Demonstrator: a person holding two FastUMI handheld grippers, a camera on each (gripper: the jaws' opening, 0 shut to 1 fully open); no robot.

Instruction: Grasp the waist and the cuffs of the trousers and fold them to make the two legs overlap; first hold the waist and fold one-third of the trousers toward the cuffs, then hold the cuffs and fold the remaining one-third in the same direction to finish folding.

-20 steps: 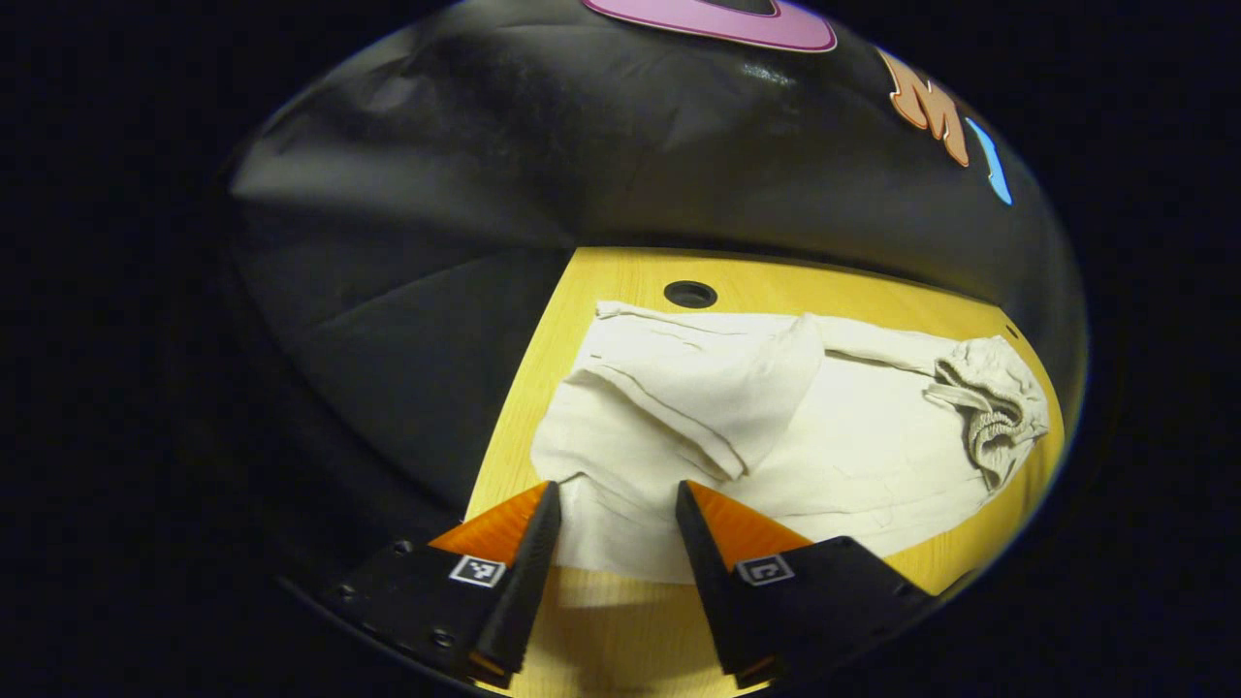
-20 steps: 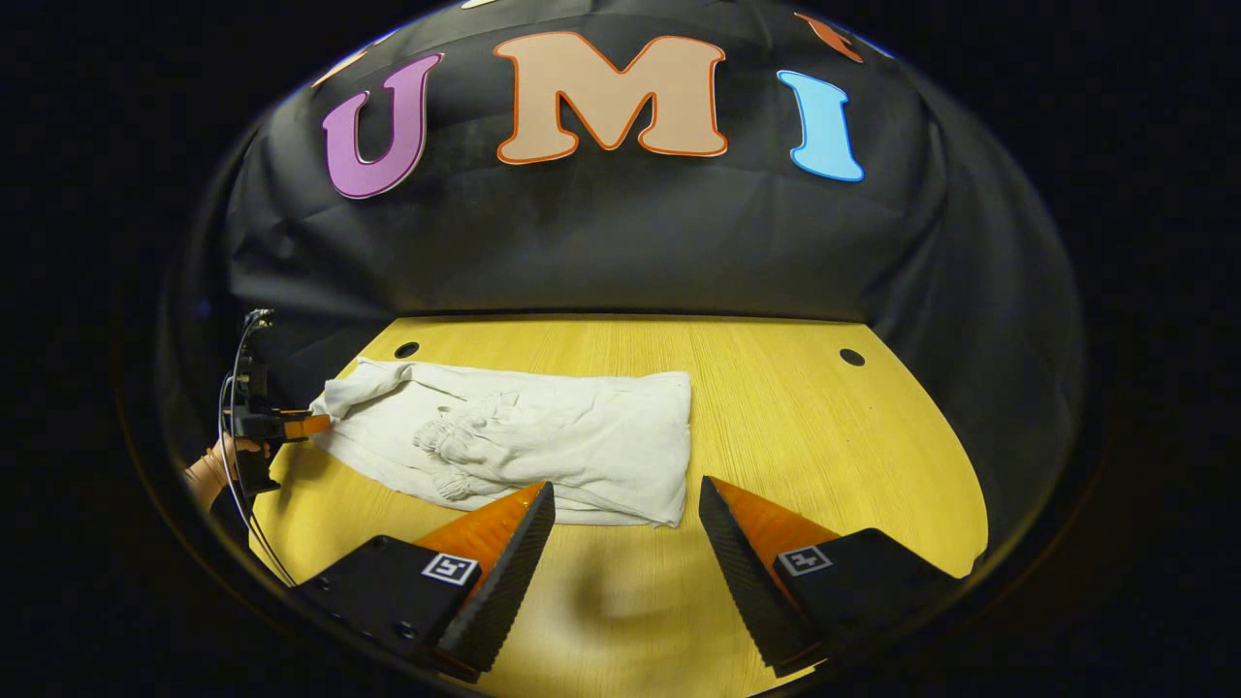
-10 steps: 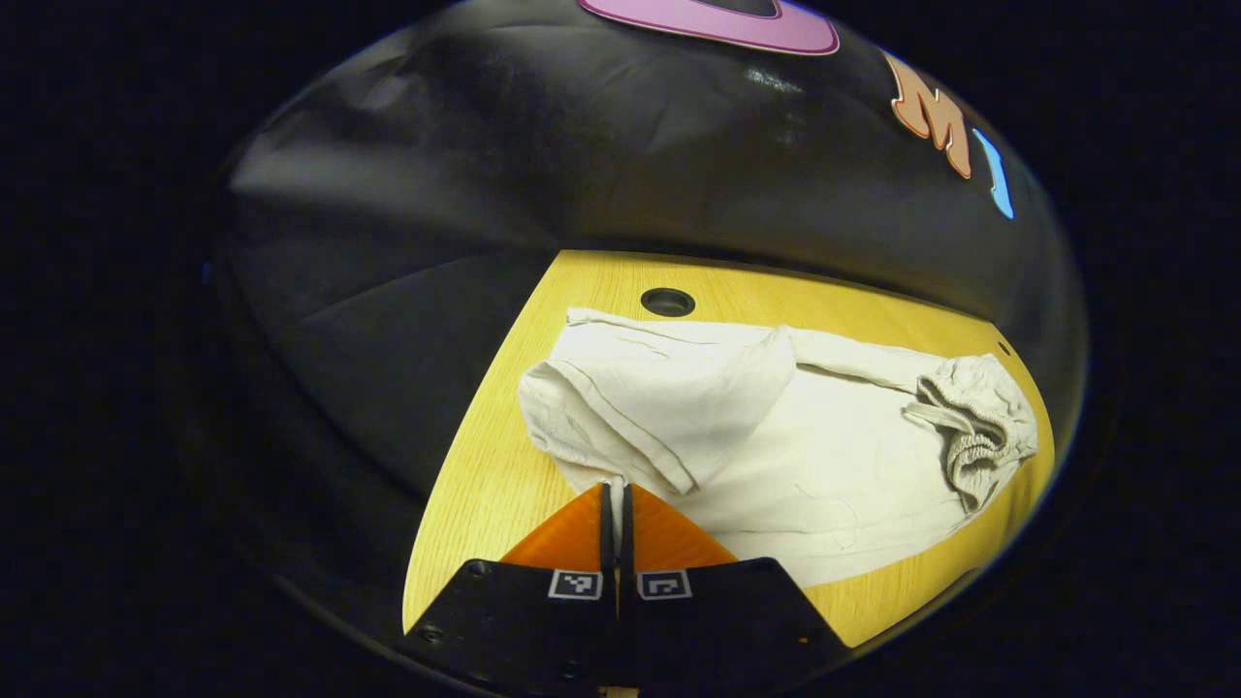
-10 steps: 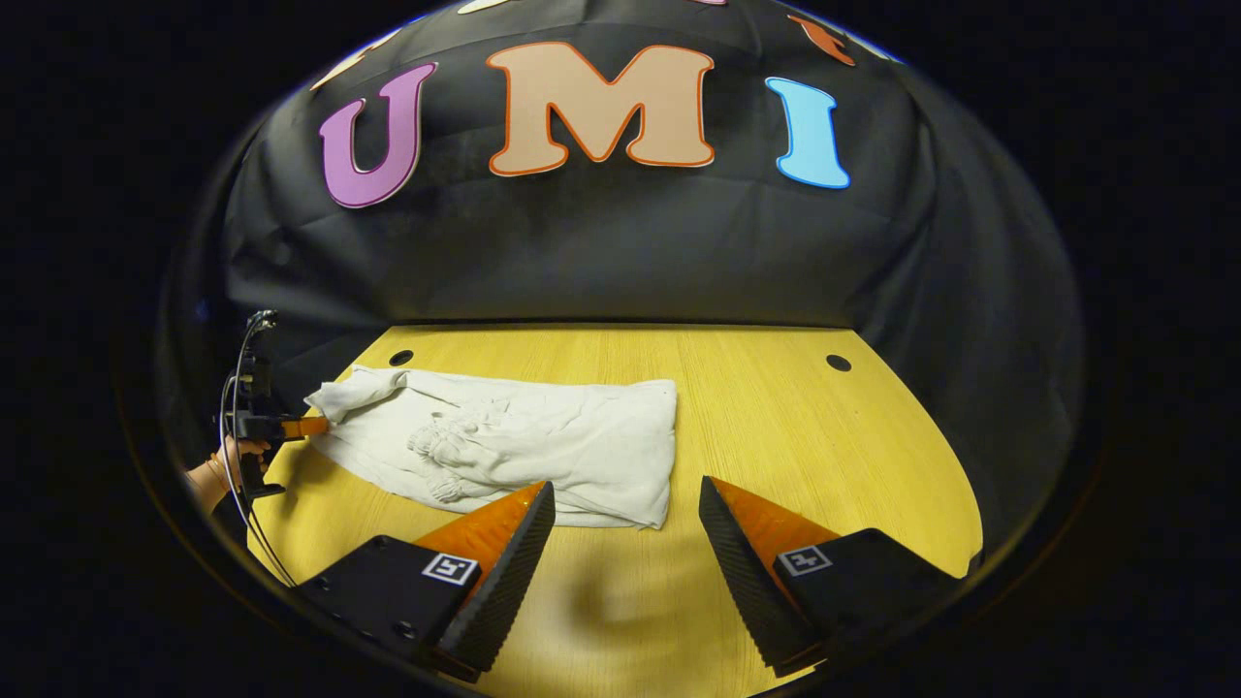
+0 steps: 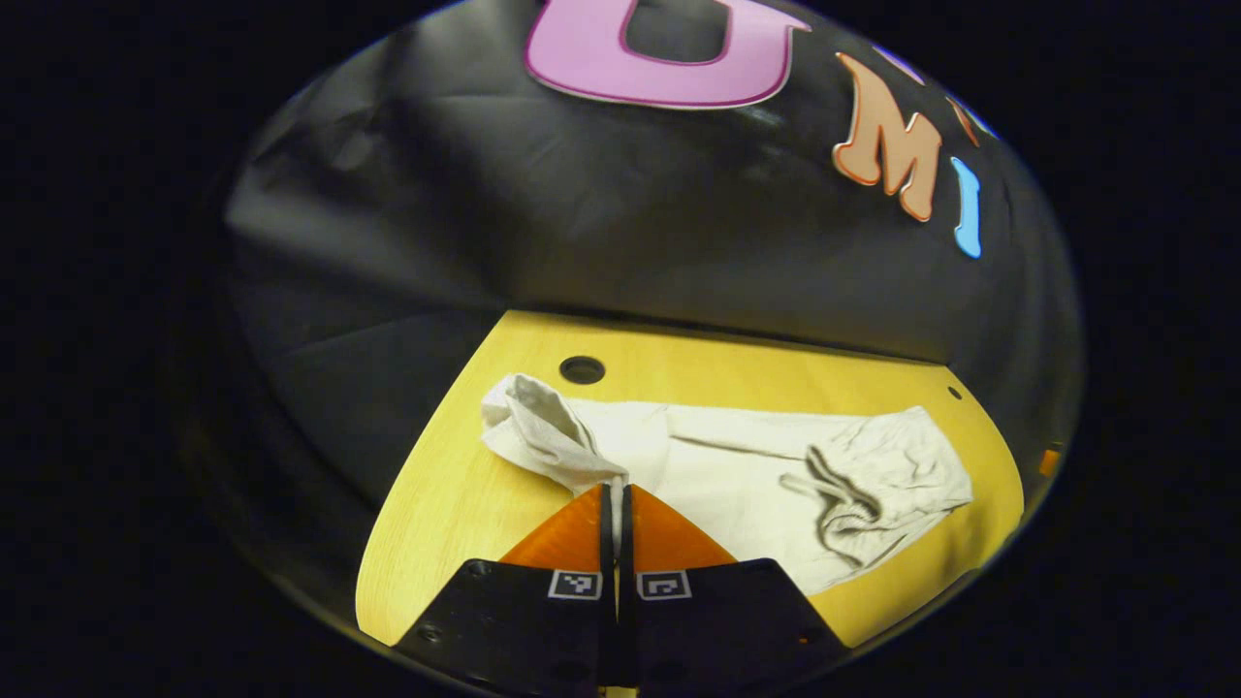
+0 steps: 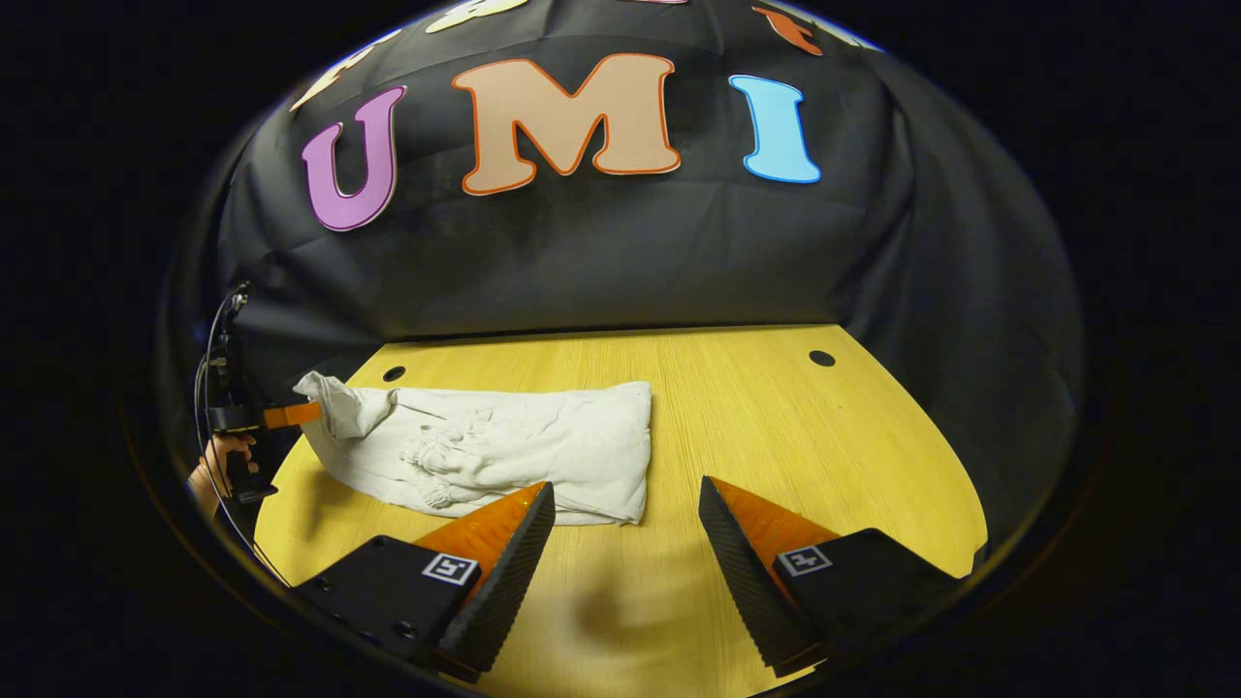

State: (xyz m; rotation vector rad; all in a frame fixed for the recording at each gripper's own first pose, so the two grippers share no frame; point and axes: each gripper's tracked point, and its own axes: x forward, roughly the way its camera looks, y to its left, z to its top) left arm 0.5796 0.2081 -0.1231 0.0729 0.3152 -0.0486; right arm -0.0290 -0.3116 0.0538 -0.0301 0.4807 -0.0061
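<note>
Cream trousers (image 6: 504,446) lie partly folded on the yellow wooden table (image 6: 776,436), their gathered waistband (image 5: 853,485) resting on top of the legs. My left gripper (image 5: 615,490) is shut on the cuff end (image 5: 543,427), which it holds raised off the table. In the right gripper view that left gripper (image 6: 281,415) shows at the far left, pinching the lifted cuff (image 6: 334,402), with a hand (image 6: 218,460) behind it. My right gripper (image 6: 625,499) hangs open above the table's near side, just in front of the trousers' folded edge (image 6: 635,456), with nothing between its fingers.
Black cloth closes the booth behind and beside the table. Small round holes (image 6: 821,358) (image 6: 394,373) sit near the table's back corners. Bare tabletop stretches to the right of the trousers.
My left gripper went from open to shut on the cuff end, then lifted it and drew it up off the table. My right gripper stayed open and drifted slightly.
</note>
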